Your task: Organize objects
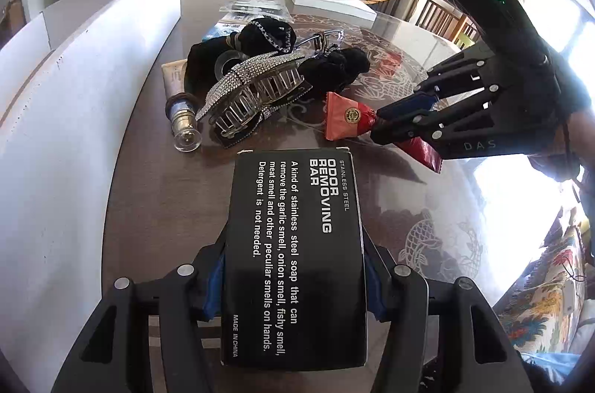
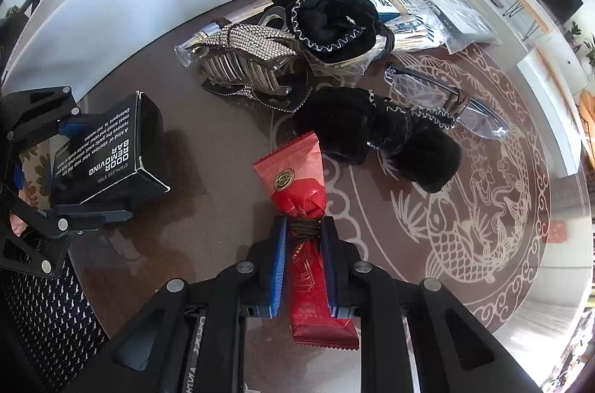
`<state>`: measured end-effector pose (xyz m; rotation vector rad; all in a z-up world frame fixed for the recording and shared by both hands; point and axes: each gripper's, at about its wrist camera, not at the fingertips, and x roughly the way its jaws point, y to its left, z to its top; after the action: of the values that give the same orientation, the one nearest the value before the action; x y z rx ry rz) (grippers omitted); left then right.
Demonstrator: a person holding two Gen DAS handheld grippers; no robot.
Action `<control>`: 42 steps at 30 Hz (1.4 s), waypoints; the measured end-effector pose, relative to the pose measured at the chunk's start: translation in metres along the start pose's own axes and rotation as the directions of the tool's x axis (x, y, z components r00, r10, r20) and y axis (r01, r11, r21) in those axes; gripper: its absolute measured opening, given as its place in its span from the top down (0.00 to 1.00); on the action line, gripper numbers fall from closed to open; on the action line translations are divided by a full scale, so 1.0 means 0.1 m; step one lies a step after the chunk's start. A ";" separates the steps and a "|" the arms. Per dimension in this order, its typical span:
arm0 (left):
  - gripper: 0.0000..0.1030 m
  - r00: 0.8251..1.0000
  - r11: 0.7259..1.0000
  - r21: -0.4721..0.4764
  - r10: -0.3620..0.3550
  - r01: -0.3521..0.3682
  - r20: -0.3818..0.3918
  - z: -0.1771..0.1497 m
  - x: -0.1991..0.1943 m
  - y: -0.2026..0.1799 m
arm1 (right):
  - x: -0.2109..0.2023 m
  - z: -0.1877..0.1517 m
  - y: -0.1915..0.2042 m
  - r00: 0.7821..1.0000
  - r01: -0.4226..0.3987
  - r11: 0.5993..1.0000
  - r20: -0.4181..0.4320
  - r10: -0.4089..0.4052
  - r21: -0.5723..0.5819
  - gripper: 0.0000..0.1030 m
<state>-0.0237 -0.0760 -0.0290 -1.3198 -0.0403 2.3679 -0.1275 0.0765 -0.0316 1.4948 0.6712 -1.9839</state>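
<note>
Holding one item apiece, both tongs hang over the tabletop (image 2: 230, 147) beside a pile still to be sorted. The left tongs (image 1: 293, 281) are clamped across the two long sides of a black box (image 1: 293, 259), its printed face turned up toward the camera; gripping the narrow width keeps the flat carton level and lets it be set down on its broad face. The right tongs (image 2: 304, 266) are closed nearly together on the waist of a red packet (image 2: 297, 184), just behind a dark band (image 2: 305, 229) wound round it, so the soft wrapper is pinched where it is thinnest and least likely to slip. Seen from the left wrist, the packet sits right of and beyond the box.

Farther off lie the remaining things: a rhinestone clip (image 1: 241, 88), black scrunchies (image 2: 334, 21) heaped around it, a small clear bottle (image 1: 184, 128) at the left, and glasses (image 2: 442, 95) at the far right. A white board (image 1: 74, 95) borders the left side. Judging by the pile, the sorting appears to be at an early stage, and no destination for either held item is visible.
</note>
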 end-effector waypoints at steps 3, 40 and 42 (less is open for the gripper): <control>0.44 0.998 0.999 -0.008 -0.051 0.052 0.045 0.06 -0.26 -0.02 | -0.20 -0.22 -0.03 0.998 -0.019 0.991 0.066 0.010 0.136 0.82; 0.02 0.982 0.993 0.072 -0.101 0.090 0.158 0.25 -1.20 -0.28 | -0.58 -0.53 0.56 0.861 0.136 0.751 0.297 -0.412 0.646 0.05; 0.02 0.991 0.994 0.075 -0.085 0.078 0.098 0.22 -0.79 -0.49 | -0.52 -0.86 0.35 0.872 0.152 0.718 0.250 -0.421 0.680 0.05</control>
<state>0.0120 -0.0580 0.0577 -1.1425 -0.0388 2.3428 -0.0329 0.1176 -0.0053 1.3061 0.0229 -2.8653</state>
